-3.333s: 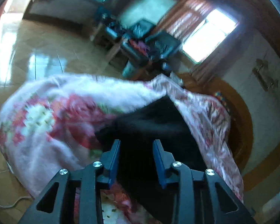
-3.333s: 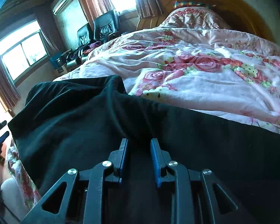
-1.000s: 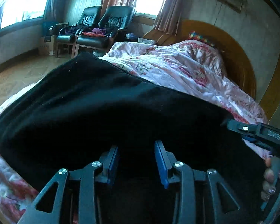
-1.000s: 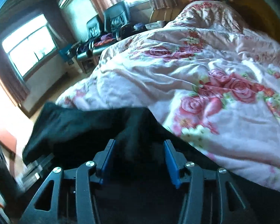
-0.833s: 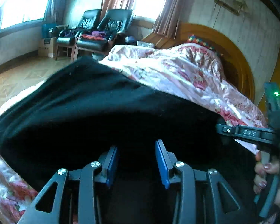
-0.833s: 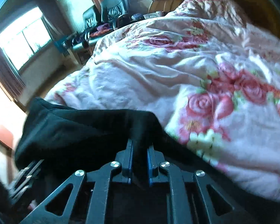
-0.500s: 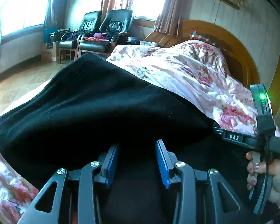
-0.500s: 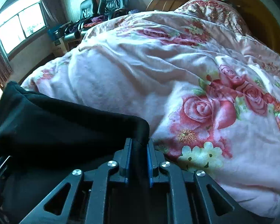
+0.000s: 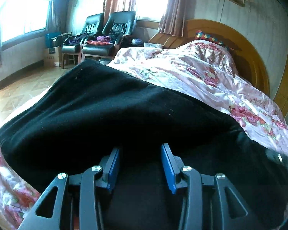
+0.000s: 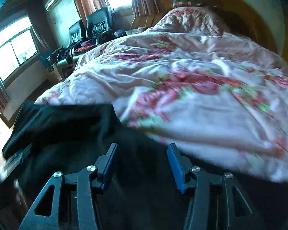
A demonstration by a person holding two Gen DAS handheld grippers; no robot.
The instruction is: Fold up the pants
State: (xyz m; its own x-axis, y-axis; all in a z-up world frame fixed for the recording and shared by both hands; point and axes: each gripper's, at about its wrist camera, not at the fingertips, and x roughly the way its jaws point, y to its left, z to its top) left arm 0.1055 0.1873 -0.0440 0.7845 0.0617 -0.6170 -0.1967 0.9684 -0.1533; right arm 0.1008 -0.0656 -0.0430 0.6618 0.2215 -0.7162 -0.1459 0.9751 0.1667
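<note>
We see black pants (image 9: 109,111) folded into thick dark slab on floral quilt (image 9: 192,76), edge rumpled. Left gripper (image 9: 140,163) unclenched over cloth; right gripper (image 10: 141,159) opening, grasping nothing.

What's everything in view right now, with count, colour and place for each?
pants: one, black, spread over the near end of the bed, under both grippers
quilt: one, pink and white with red roses, covering the bed
headboard: one, curved, wooden, far end of the bed
pillow: one, multicoloured checks, peeking above the quilt at the headboard
armchairs: two, black, side by side under the window, purple and red cloth items on them
cardboard box: one, brown, on the floor left of the chairs
left gripper: black with blue pads, jaws apart over the pants
right gripper: black with blue pads, jaws opening, pants lying below them, nothing pinched
</note>
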